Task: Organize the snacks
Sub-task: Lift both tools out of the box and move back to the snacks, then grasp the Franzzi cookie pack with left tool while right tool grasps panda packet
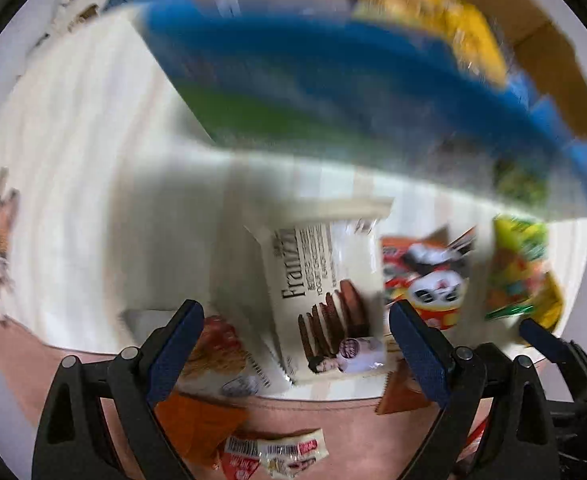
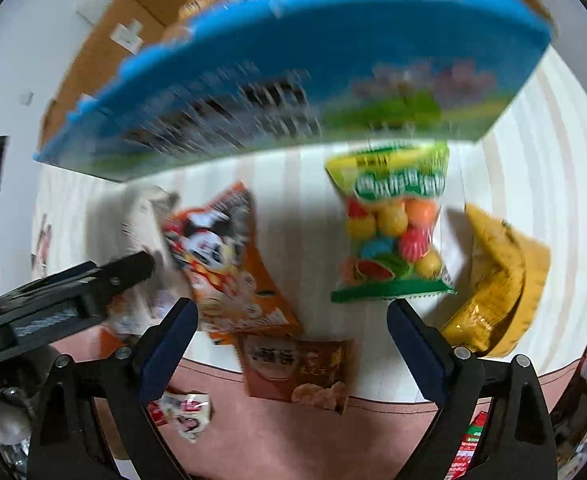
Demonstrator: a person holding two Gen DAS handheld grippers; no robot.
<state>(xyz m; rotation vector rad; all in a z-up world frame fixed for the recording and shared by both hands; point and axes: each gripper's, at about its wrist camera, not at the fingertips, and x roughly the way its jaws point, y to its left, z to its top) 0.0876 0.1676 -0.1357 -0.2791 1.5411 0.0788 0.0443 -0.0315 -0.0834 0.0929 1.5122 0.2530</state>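
Note:
Both views are motion-blurred. My left gripper [image 1: 295, 322] is open and empty above a white Franzzi biscuit pack [image 1: 329, 300]. An orange panda snack bag [image 1: 425, 276] and a bag of coloured candy balls [image 1: 521, 268] lie to its right. My right gripper [image 2: 291, 320] is open and empty above the panda bag [image 2: 221, 264], the candy bag [image 2: 393, 236] and a brown snack packet [image 2: 297, 368]. A yellow packet [image 2: 497, 280] lies at the right. The left gripper [image 2: 133, 268] shows at the left of the right wrist view.
A big blue and green box [image 1: 313, 76] [image 2: 293, 80] lies across the white striped cloth [image 1: 73, 160], beyond the snacks. A cardboard box [image 1: 553, 60] with yellow bags stands behind. Small red-white wrappers [image 1: 273, 452] [image 2: 185, 412] lie on the pink surface near me.

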